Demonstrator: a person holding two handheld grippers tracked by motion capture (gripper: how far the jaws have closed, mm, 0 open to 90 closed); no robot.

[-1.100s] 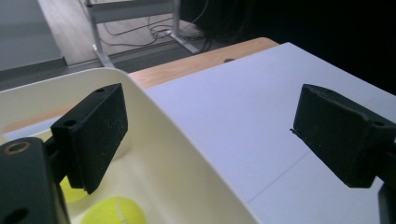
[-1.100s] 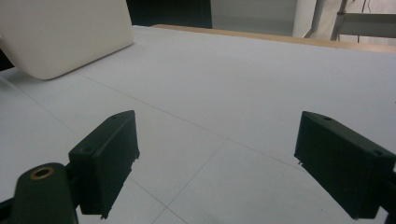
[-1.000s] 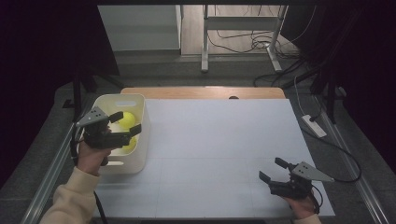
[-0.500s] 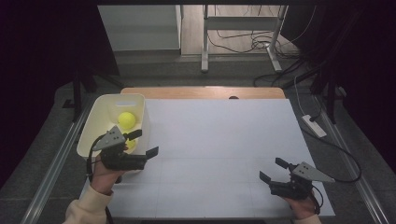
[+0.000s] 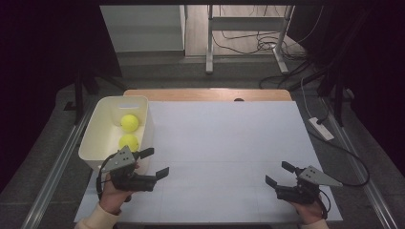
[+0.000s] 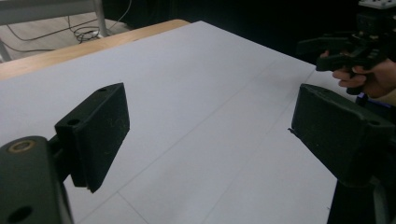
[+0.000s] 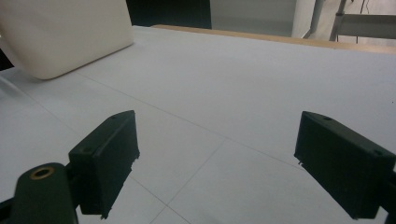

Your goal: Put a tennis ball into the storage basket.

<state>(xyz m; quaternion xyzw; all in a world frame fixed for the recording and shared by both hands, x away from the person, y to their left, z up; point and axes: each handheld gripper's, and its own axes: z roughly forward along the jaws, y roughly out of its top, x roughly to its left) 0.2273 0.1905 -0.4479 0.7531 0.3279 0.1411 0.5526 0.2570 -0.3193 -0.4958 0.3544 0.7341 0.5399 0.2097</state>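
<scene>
Pulled back out of the bin (image 5: 98, 138) since a second ago: left gripper (image 5: 158, 163) now low over the white table (image 5: 224, 138), just off the bin's near right corner, jaws having eased inward a touch yet standing spread, nothing between them. Right gripper (image 5: 276, 174) unmoved at the near right corner of the table.

Largest first: white table, wooden strip along its far edge. Then the cream bin at the left edge, long axis running away from the person, open side up. Inside, two yellow balls, one (image 5: 129, 122) farther in, one (image 5: 129, 141) nearer, lined up along that same axis and sitting close together.

Left hand (image 5: 114, 193) coming in from the bottom left, cream sleeve at the wrist, gripper pointing right and a little forward across the table. Right hand (image 5: 308, 210) low at the bottom right, gripper pointing left, jaws spread too, empty.

From the high view alone: the balls in the bin. From the left gripper view: bare table between the two black pads (image 6: 100, 133), and across it the right hand with its gripper (image 6: 327, 49), seen from the front. From the right gripper view: the bin's smooth outer wall (image 7: 65, 32) at upper left, contents hidden behind it, table seams running between its pads (image 7: 109, 156).
</scene>
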